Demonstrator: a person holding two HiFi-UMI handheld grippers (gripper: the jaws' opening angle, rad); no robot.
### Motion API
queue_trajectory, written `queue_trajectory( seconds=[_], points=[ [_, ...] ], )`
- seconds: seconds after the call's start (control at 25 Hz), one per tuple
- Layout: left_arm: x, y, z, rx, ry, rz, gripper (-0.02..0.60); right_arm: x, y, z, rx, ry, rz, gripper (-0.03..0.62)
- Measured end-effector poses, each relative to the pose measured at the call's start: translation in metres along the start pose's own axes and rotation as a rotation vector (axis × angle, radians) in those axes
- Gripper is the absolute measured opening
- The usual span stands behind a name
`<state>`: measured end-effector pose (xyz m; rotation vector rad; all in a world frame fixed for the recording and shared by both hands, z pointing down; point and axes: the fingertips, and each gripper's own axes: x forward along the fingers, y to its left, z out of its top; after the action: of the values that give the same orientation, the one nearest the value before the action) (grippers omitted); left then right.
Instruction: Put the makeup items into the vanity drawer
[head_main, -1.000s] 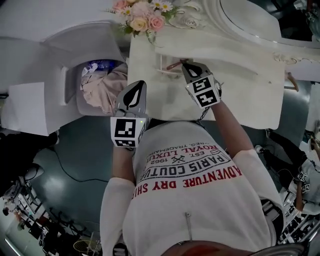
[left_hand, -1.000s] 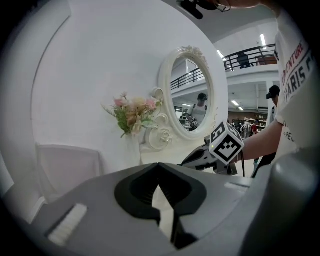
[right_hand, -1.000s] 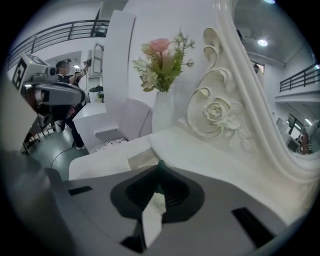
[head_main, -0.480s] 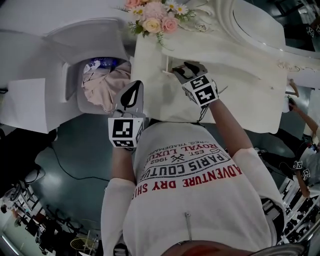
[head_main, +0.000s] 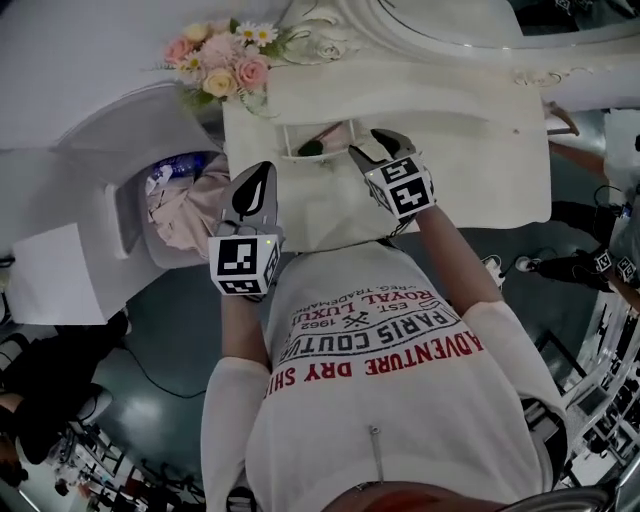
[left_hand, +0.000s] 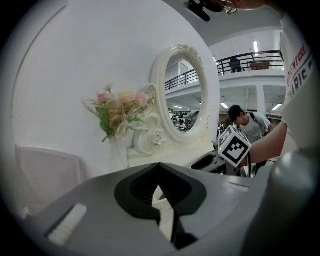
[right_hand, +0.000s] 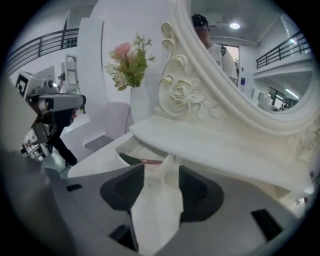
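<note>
The white vanity's drawer (head_main: 286, 141) stands open below the tabletop. Inside lie a dark makeup item (head_main: 311, 148) and a slim reddish one (head_main: 331, 131); both also show in the right gripper view, the dark item (right_hand: 131, 159) beside the reddish one (right_hand: 151, 161). My right gripper (head_main: 368, 141) hovers at the drawer's right end, its jaws opening with nothing between them (right_hand: 161, 170). Left of the drawer and nearer to me, my left gripper (head_main: 260, 172) is shut and empty (left_hand: 159, 167).
A vase of pink flowers (head_main: 220, 65) stands at the vanity's left corner, and an ornate oval mirror (head_main: 450, 20) rises behind. Left of the vanity, a white seat holds pink cloth (head_main: 190, 215). The person's torso fills the lower frame.
The right gripper's jaws have parted, and the slim reddish item seen at their tips earlier now lies in the drawer. The head view has swung, which brings more of the drawer into sight.
</note>
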<state>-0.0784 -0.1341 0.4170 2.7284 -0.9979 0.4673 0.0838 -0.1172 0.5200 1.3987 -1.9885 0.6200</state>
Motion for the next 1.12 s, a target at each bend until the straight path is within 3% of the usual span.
queue_trajectory(
  seconds=[0.28,0.52,1.0,1.12],
  points=[
    [0.043,-0.043,0.005,0.042,0.025,-0.139,0.011,-0.038,-0.058,-0.070,0.183,0.062,-0.146,0.186],
    [0.064,-0.068,-0.004,0.061,0.064,-0.210,0.011,-0.042,-0.068,-0.123,0.293,0.135,-0.178,0.190],
    [0.072,-0.067,-0.024,0.048,0.128,-0.215,0.011,-0.021,-0.067,-0.155,0.372,0.273,-0.209,0.195],
    [0.073,-0.069,-0.023,0.048,0.127,-0.216,0.011,-0.023,-0.072,-0.157,0.379,0.278,-0.211,0.124]
  ],
)
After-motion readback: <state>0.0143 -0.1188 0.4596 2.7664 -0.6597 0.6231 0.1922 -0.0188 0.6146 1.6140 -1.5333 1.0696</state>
